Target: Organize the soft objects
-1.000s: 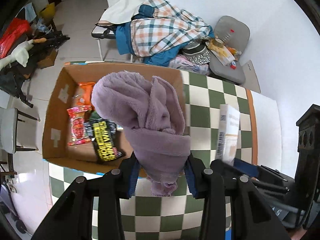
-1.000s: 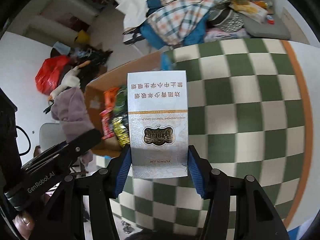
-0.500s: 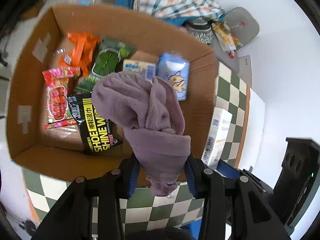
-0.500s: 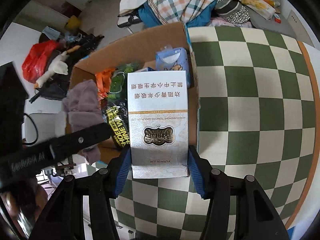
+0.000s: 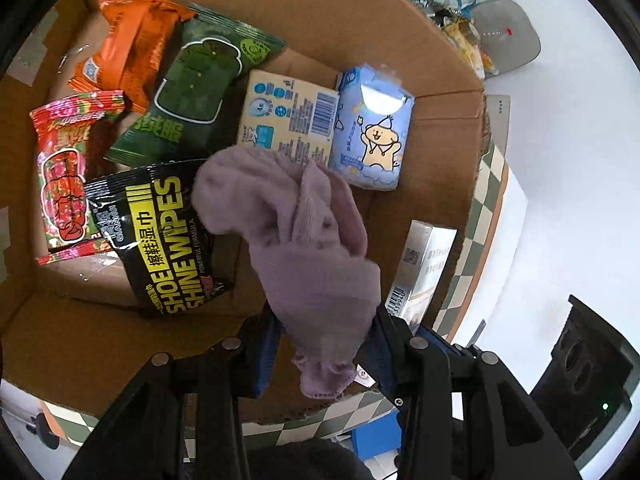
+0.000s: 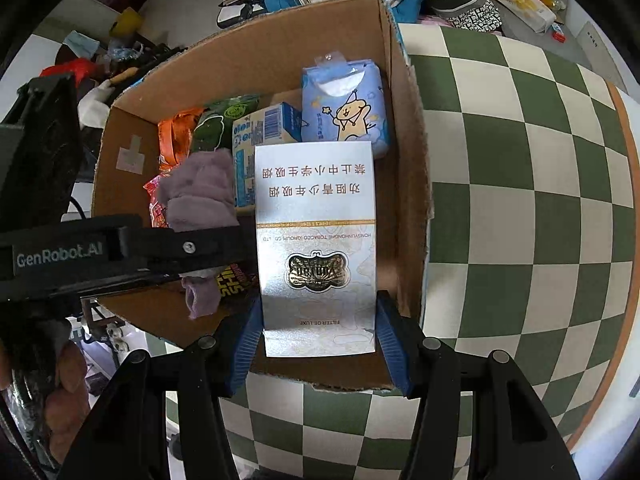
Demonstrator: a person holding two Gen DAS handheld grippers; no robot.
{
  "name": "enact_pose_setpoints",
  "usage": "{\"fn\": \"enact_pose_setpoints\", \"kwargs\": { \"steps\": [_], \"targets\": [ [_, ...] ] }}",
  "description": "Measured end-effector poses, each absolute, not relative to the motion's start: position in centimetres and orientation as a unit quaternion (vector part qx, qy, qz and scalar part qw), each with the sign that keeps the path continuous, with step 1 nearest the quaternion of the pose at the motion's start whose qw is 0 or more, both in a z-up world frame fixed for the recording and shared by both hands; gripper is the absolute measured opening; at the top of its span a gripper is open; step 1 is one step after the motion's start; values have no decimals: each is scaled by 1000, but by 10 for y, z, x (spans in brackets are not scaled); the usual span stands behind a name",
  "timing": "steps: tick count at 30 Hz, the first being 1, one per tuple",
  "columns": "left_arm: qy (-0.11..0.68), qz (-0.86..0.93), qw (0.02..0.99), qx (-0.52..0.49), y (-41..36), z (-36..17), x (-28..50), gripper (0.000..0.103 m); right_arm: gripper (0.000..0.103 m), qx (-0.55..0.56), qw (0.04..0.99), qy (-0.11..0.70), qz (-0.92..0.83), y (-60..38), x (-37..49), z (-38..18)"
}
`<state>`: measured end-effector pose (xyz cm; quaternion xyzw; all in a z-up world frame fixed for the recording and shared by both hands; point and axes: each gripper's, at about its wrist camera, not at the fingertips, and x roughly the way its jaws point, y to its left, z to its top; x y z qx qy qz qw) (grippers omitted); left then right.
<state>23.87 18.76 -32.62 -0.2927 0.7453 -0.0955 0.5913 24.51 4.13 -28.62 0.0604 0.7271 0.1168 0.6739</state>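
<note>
My left gripper (image 5: 322, 344) is shut on a mauve fleece cloth (image 5: 304, 232) and holds it over the inside of the open cardboard box (image 5: 440, 112). The cloth also shows in the right wrist view (image 6: 200, 196), with the left gripper's arm across it. My right gripper (image 6: 318, 344) is shut on a white and silver carton (image 6: 316, 240) and holds it above the box's (image 6: 404, 128) right half. The carton shows edge-on in the left wrist view (image 5: 420, 268).
The box holds a black shoe-wipes pack (image 5: 160, 236), a red snack bag (image 5: 64, 168), an orange bag (image 5: 128, 44), a green pack (image 5: 192, 80), a beige box (image 5: 288, 116) and a blue tissue pack (image 5: 372, 136). It stands on a green and white checkered table (image 6: 520, 200).
Both grippers have moved forward from above the table to over the box's inside. Each keeps hold of its item.
</note>
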Motion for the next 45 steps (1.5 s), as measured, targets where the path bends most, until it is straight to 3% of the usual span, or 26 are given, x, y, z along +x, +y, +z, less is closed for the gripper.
{"fn": "enact_pose_setpoints", "kwargs": {
  "steps": [5,9,10,13,17,19,26,29,34,45],
  "targets": [
    [759,-87,592,-259,175,-329,246,43,59,55,666,735,114,45,247,-293],
    [757,-86,606,-229,161,-323,249,78,61,46,669,734,110,48,247,-293],
    [754,-86,610,-227,160,-321,249,83,63,44,667,735,110,48,247,-293],
    [746,-81,621,-225,164,-312,247,90,69,44,665,737,112,48,246,-290],
    [737,-71,638,-213,168,-298,244,93,82,39,668,734,116,48,244,-282],
    [732,-64,647,-206,170,-291,240,100,82,39,673,730,116,47,243,-277],
    [693,-21,703,-161,194,-269,224,102,92,36,683,722,104,39,240,-264],
    [660,7,742,-121,200,-253,216,102,103,26,691,717,93,38,239,-260],
    [629,36,774,-60,203,-244,203,102,103,-1,713,697,70,43,232,-253],
    [614,64,786,-30,204,-242,182,102,103,-14,745,665,41,44,223,-229]
  ]
}}
